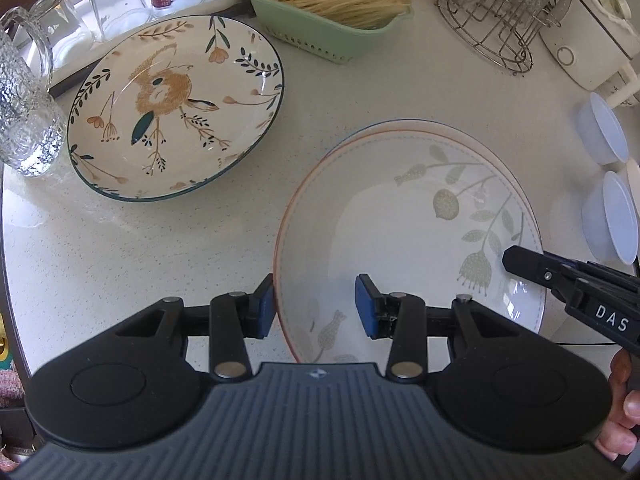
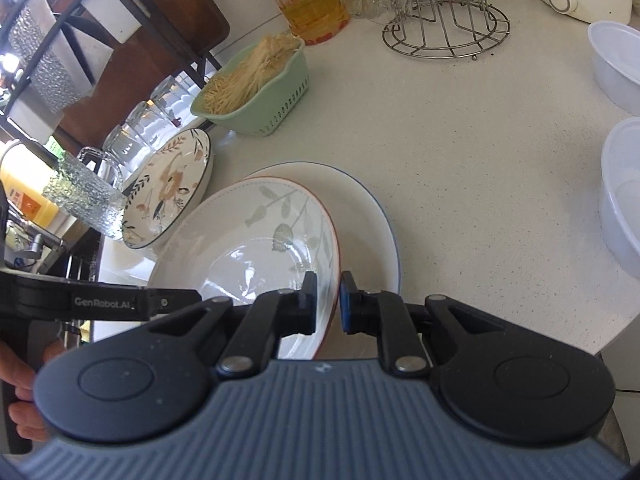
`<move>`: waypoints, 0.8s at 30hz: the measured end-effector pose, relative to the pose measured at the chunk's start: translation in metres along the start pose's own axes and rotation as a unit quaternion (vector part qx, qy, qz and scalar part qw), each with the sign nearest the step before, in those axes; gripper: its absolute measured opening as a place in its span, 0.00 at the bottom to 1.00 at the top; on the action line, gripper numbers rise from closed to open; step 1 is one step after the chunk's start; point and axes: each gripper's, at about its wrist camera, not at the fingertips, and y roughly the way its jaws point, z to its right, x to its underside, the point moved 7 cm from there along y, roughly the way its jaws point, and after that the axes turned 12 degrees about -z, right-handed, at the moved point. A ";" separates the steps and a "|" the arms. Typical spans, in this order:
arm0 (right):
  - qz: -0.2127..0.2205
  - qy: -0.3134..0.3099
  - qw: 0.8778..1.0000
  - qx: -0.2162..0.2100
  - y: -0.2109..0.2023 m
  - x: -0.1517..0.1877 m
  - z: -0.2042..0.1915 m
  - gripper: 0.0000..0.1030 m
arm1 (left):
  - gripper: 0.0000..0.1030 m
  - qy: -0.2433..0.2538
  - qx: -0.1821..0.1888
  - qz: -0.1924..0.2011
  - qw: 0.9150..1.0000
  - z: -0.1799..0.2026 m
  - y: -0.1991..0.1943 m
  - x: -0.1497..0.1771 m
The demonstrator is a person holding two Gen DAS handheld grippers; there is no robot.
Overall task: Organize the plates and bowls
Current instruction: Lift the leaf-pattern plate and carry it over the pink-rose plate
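A deep white plate with an orange rim and pale green leaf print (image 1: 400, 220) (image 2: 240, 248) rests over a wider blue-rimmed plate (image 1: 400, 121) (image 2: 372, 216), shifted to the left of it. My left gripper (image 1: 315, 307) straddles its near-left rim, with one blue pad outside against the rim and the other on the sloping inner wall. My right gripper (image 2: 328, 304) is shut on the plate's right rim, and its tip shows in the left wrist view (image 1: 510, 258). A third plate with a bird and flowers (image 1: 176, 108) (image 2: 168, 188) lies flat at the left.
Two white plastic bowls (image 1: 604, 128) (image 2: 624, 192) stand at the right. Behind are a green basket of noodles (image 1: 332, 0), a wire rack (image 1: 492, 20) and a white appliance (image 1: 588, 36). A glass jug (image 1: 24, 112) and upturned glasses (image 1: 116, 0) crowd the left.
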 end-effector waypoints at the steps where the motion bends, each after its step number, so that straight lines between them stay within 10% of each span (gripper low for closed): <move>1: -0.001 0.000 1.000 0.002 0.001 0.000 0.001 0.14 | 0.44 0.001 0.000 0.000 1.000 0.001 0.001 -0.001; 24: 0.005 -0.049 0.998 0.040 0.001 -0.003 -0.003 0.14 | 0.44 -0.027 -0.011 0.054 0.998 0.006 -0.030 0.005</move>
